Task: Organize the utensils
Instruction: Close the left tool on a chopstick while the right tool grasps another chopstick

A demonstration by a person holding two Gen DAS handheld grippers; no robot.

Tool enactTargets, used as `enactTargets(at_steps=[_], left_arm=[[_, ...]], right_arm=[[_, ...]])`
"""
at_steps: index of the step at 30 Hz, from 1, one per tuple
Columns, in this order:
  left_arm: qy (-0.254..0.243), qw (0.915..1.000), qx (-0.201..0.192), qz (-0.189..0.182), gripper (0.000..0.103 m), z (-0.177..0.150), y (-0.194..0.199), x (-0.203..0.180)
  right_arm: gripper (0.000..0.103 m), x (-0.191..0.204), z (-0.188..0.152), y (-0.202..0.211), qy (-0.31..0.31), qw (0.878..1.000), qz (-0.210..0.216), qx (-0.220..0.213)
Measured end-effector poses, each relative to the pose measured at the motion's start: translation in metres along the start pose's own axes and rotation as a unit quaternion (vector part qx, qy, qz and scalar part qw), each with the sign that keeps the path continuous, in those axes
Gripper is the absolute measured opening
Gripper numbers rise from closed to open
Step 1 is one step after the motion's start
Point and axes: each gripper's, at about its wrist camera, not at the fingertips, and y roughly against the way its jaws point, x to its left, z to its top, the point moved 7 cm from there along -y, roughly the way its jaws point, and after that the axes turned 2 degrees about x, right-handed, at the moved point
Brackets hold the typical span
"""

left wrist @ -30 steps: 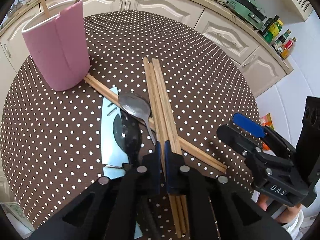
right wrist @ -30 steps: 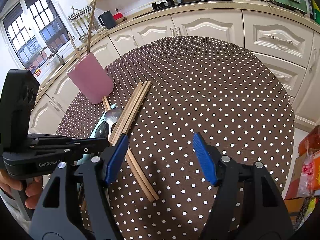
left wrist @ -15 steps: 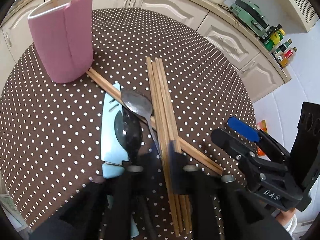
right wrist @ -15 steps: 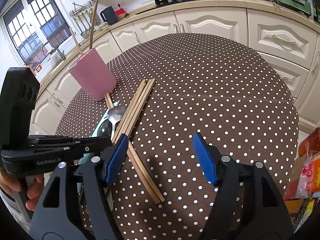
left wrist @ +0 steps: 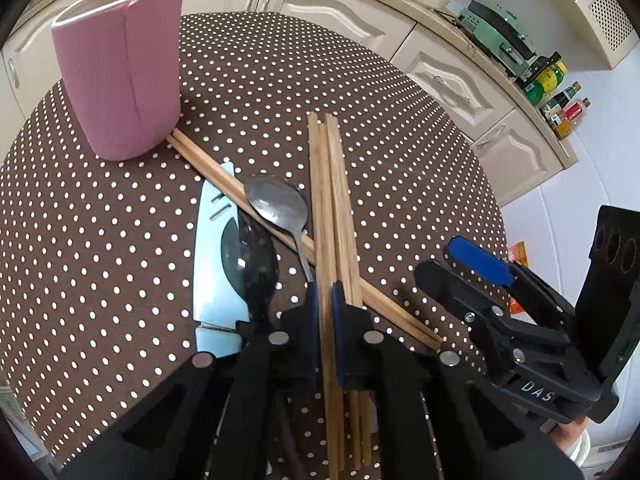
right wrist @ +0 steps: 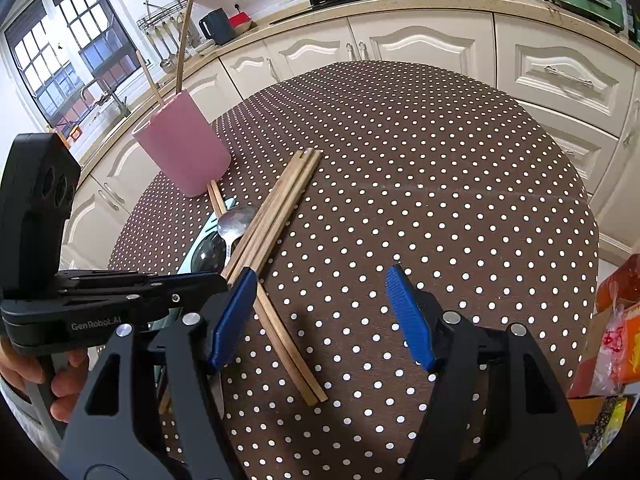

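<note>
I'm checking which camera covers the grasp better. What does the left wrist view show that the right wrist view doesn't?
Only the left wrist view shows the left gripper shut on one chopstick of the bundle, plus the light blue knife in full and the bottles on the counter.

Only the right wrist view shows the right gripper open over bare tablecloth, the window, and the hand holding the left gripper.

Both show the pink holder, the metal spoon, the crossed chopstick pair and the dotted table.
</note>
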Motion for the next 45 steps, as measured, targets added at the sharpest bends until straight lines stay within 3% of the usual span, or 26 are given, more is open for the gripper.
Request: enactTargets(at_steps=[8, 15, 22, 25, 31, 36, 45], left_arm=[[-0.004, 0.9998, -0.018, -0.006, 0.006, -0.008, 0.016, -0.002], [-0.011, 0.9967, -0.079, -0.013, 0.006, -0.014, 0.064, -0.002], [0.019, 0.9905, -0.135, 0.023, 0.006, -0.033, 0.112, 0.038], [0.034, 0.9879, -0.144, 0.048, 0.006, -0.038, 0.12, 0.06], [0.081, 0.9848, -0.139, 0.066, 0.008, -0.049, 0.119, 0.108], [0.091, 0.9862, -0.123, 0.064, 0.006, -0.059, 0.109, 0.117], [0.121, 0.9865, -0.083, 0.074, 0.006, -0.057, 0.086, 0.137]], right_arm=[[0.067, 0.004, 0.0, -0.002, 0.003, 1.0, -0.001, 0.01], [0.067, 0.01, 0.006, -0.014, 0.013, 0.999, -0.022, 0.032], [0.066, 0.022, 0.017, -0.034, 0.025, 0.997, -0.042, 0.055], [0.061, 0.023, 0.019, -0.042, 0.03, 0.996, -0.061, 0.066], [0.059, 0.032, 0.026, -0.051, 0.04, 0.993, -0.077, 0.08], [0.049, 0.033, 0.035, -0.058, 0.045, 0.991, -0.079, 0.097], [0.047, 0.04, 0.052, -0.076, 0.05, 0.987, -0.081, 0.13]])
